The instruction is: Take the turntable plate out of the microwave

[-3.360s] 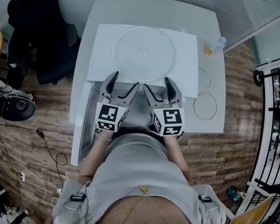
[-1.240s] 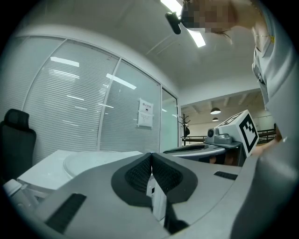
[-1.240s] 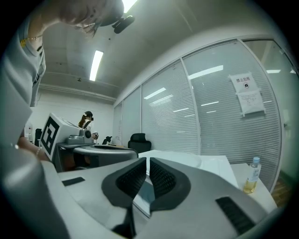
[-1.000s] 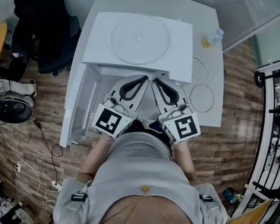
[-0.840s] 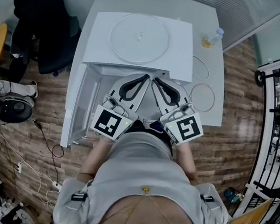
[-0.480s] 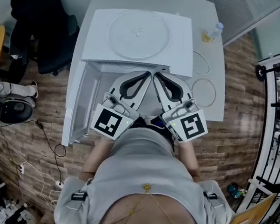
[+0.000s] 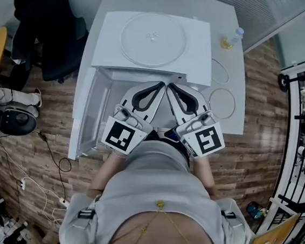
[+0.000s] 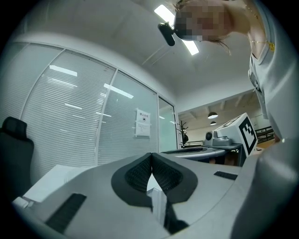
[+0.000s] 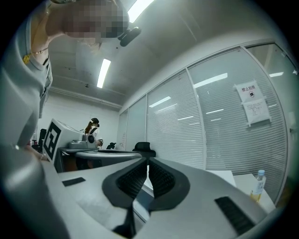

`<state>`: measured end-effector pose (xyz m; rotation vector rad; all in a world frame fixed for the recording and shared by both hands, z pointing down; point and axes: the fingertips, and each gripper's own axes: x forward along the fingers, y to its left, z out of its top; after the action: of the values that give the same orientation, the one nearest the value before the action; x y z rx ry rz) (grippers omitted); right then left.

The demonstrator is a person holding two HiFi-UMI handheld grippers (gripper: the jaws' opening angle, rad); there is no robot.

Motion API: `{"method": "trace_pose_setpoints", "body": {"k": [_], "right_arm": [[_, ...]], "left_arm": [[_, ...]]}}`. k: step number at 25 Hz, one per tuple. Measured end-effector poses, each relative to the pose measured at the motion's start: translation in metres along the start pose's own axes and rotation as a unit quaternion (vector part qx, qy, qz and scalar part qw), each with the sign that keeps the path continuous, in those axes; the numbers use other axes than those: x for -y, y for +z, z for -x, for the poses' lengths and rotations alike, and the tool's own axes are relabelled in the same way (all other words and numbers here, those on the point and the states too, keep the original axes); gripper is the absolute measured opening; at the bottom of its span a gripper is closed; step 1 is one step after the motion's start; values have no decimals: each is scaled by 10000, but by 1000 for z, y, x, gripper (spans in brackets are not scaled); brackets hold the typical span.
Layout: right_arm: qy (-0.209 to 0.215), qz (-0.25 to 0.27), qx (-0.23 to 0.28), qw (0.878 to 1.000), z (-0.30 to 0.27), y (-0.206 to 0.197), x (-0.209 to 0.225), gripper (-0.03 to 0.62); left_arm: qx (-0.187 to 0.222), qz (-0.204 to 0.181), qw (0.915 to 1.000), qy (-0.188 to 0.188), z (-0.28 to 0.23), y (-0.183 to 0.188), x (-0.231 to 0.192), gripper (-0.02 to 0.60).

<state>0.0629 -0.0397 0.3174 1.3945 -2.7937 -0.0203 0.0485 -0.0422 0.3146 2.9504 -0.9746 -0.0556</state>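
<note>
The turntable plate (image 7: pixel 153 39), a clear glass disc, lies flat on top of the white microwave (image 7: pixel 203 59). The microwave's door (image 7: pixel 85 120) hangs open to the left. My left gripper (image 7: pixel 161 83) and right gripper (image 7: pixel 169 85) are side by side in front of the microwave's opening, tips nearly touching each other, well short of the plate. Both are shut with nothing between the pads. The left gripper (image 8: pixel 150 157) and right gripper (image 9: pixel 147 161) point level at blinds and glass walls. The cavity is hidden beneath them.
A small bottle (image 7: pixel 232 38) stands on the white table (image 7: pixel 222 8) right of the microwave, also seen as bottle (image 9: pixel 258 184). A thin ring (image 7: pixel 222 104) lies on the table at the right. A black chair (image 7: pixel 52 42) is at the left. Cables cross the wooden floor (image 7: pixel 32 158).
Since the earliest frame both grippers have drawn back from the plate's near edge and their open jaws have shut. Over the last second they stay in place.
</note>
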Motion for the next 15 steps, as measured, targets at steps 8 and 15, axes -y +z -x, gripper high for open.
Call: {"method": "trace_pose_setpoints", "body": {"k": [8,15], "right_arm": [[-11,31,-99,9999,0,-3,-4,25],[-67,66,-124,9999,-1,-3,-2,25]], "left_arm": [[-58,32,10000,7,2,-3,-1,29],[-80,134,9999,-28,3,-6,-3,29]]}}
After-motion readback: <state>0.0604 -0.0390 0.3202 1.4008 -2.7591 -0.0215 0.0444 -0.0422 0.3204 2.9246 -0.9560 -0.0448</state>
